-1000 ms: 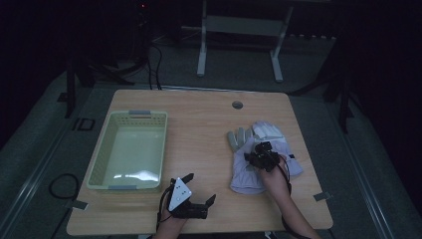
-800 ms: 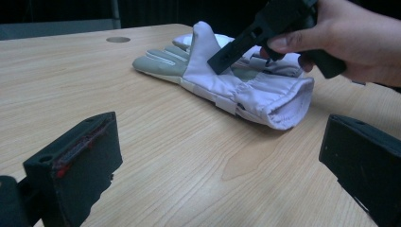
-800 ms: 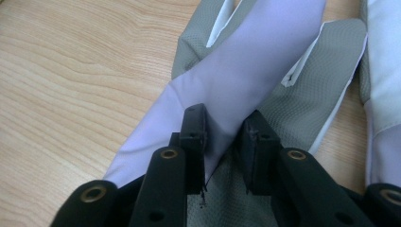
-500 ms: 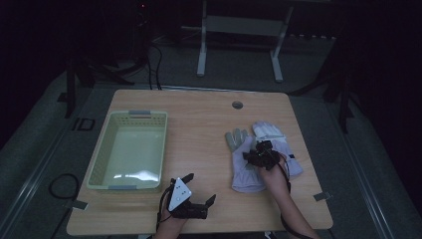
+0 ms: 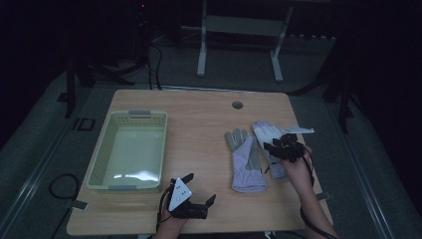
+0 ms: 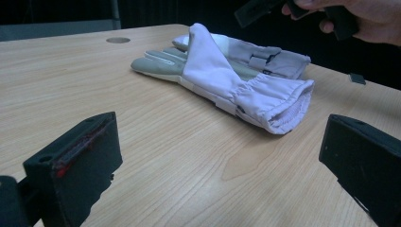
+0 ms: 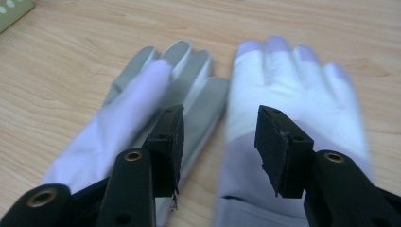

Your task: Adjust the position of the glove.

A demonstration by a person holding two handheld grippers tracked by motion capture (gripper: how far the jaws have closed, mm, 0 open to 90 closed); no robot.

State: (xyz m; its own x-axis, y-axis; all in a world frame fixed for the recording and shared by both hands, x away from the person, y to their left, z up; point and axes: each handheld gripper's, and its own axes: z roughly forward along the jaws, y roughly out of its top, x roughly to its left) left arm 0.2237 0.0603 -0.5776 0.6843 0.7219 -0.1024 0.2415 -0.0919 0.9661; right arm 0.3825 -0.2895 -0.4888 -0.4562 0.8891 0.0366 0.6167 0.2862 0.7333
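A dim lab or recording room. A bare wooden table (image 5: 199, 119) stands alone on grey carpet (image 5: 378, 164), with a metal stand (image 5: 239, 45) and trailing cables (image 5: 149, 59) in the dark beyond it.

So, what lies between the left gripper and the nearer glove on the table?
Only bare wooden table. The left gripper view shows this stretch from the left gripper, with open jaws, to the nearer glove.

Open fingers (image 7: 171, 137) over 2 gloves (image 7: 283, 90)
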